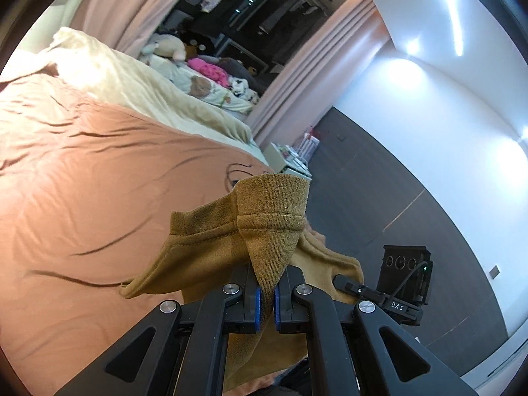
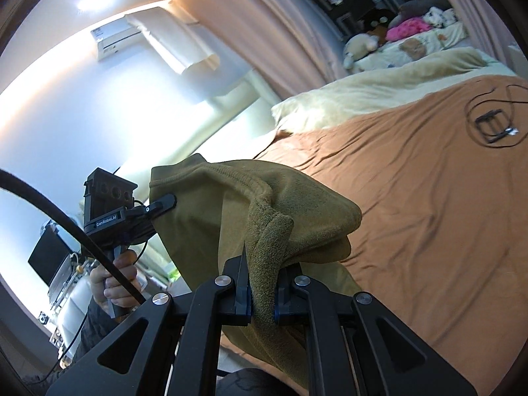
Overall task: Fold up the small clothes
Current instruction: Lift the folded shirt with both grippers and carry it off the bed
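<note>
Above bed (image 1: pixel 82 171): both grippers (image 1: pixel 266 292) (image 2: pixel 263 292) level, clamping garment (image 1: pixel 264 231).

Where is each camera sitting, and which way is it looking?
Left wrist: sits on the left gripper, looking along its fingers at the pinched olive garment, the bed and the wall.
Right wrist: sits on the right gripper, facing the bed; the person's hand shows.
Shared: both see the garment, the bed, and the other gripper.
</note>
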### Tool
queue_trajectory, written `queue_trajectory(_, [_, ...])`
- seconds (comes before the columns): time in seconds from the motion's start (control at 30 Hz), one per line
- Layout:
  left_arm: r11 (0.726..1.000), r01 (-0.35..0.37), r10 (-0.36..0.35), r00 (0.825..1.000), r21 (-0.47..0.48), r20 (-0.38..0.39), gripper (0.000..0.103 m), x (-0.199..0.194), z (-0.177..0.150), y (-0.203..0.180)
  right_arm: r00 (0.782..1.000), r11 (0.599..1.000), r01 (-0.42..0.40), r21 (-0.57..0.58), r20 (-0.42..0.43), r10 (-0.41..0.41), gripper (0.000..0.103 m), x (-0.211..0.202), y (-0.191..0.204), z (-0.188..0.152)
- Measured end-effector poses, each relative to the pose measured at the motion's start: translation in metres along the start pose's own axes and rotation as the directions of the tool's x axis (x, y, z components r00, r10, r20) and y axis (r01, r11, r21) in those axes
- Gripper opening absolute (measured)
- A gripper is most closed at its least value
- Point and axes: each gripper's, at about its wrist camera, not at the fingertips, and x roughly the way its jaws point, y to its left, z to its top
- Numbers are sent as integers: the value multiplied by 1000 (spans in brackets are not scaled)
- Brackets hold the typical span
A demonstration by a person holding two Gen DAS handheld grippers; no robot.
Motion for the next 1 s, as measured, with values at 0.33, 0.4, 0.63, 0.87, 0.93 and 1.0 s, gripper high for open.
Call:
queue_trajectory(0.33, [994,-105,105,992,-2,66,5,-91,-1,49,989,991,-126,-48,-82,122,5,100,19,21])
queue_trajectory(0.4, [992,-130,130,988,-3,85,5,-114,-2,58,985,987,-146,-62,-99,140,5,115,23,22])
queue_trajectory(0.63, [979,-205,204,971,-4,127,5,-174,-5,78,966,970,-226,-86,-152,212,5,173,29,32])
queue_trajectory(0.87, [964,-265,265,953,-19,145,5,-220,-12,105,941,951,-297,-86,-198,276,5,225,36,35])
queue_trajectory(0.93, [959,-281,282,948,-29,145,5,-232,-15,116,933,946,-312,-88,-214,288,5,241,39,34])
queue_trajectory(1.0, [956,-292,294,945,-35,146,5,-241,-17,125,926,941,-325,-91,-233,297,5,257,42,33])
